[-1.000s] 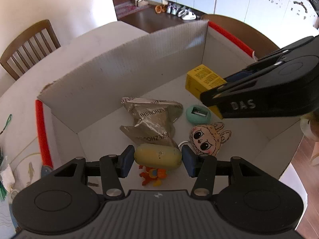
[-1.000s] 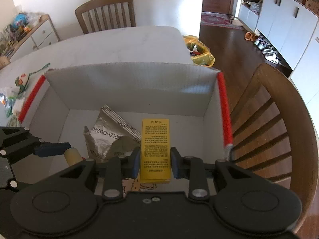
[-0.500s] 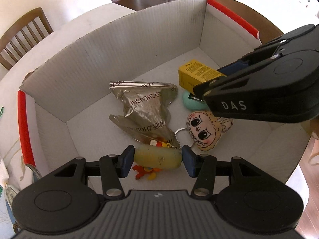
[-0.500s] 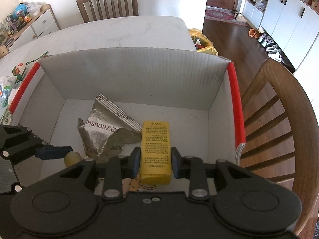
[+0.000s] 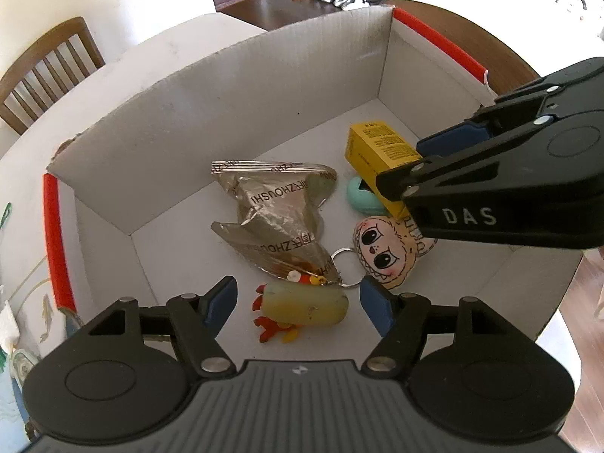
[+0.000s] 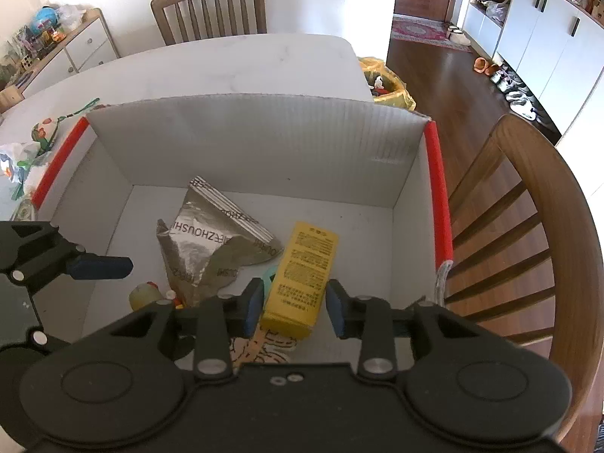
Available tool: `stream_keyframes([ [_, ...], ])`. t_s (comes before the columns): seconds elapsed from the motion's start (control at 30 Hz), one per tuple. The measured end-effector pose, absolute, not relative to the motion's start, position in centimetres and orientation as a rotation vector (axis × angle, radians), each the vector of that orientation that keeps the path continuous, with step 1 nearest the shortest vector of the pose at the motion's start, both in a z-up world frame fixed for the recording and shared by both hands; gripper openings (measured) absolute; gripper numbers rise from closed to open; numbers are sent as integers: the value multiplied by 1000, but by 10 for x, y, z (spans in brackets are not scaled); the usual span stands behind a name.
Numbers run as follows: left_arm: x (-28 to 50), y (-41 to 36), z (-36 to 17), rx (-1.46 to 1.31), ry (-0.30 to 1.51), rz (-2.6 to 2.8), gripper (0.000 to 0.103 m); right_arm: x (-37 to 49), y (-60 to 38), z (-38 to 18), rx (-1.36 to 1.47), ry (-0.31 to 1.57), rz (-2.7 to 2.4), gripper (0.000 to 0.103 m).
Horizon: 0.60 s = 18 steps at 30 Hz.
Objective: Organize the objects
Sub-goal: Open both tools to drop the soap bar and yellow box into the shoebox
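Observation:
In the left wrist view, a pale yellow rubber chicken toy [image 5: 305, 305] lies on the floor of the white cardboard box [image 5: 226, 113]. My left gripper [image 5: 298, 302] straddles the toy, and its jaws are opening with both pads clear of it. My right gripper [image 6: 294, 302] is also opening. A yellow carton [image 6: 302, 275] stands tilted between its pads with a gap on each side. The carton [image 5: 381, 151] leans on a teal round object [image 5: 360, 198]. A silver foil bag [image 5: 279, 211] and a doll-face keychain [image 5: 385, 253] lie nearby.
Red strips [image 6: 438, 196] cap two of the box's walls. The box stands on a white table [image 6: 226, 64] with small clutter [image 6: 22, 158] on its left part. Wooden chairs [image 6: 211, 7] stand behind the table and at the right [image 6: 528, 226].
The left jaws spread and let go of the chicken toy, which now rests on the box floor. The right jaws parted from the yellow carton, which has tipped to one side.

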<state>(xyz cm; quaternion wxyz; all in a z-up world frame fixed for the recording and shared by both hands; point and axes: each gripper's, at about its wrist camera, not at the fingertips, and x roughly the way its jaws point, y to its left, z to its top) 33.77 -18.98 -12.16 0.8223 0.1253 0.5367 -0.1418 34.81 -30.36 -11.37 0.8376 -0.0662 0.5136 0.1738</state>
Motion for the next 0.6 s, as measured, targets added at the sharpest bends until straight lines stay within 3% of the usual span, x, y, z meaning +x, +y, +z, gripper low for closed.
stream_keyframes([
  [0.17, 332, -186, -115, 236, 1114, -306, 71, 343, -306, -106, -141, 1072, 380, 40],
  [0.33, 328, -185, -111, 228, 1082, -298, 71, 334, -308, -95, -144, 1037, 381, 56],
  [0.6, 312, -175, -91, 184, 1013, -294, 71, 321, -320, -72, -116, 995, 396, 62],
])
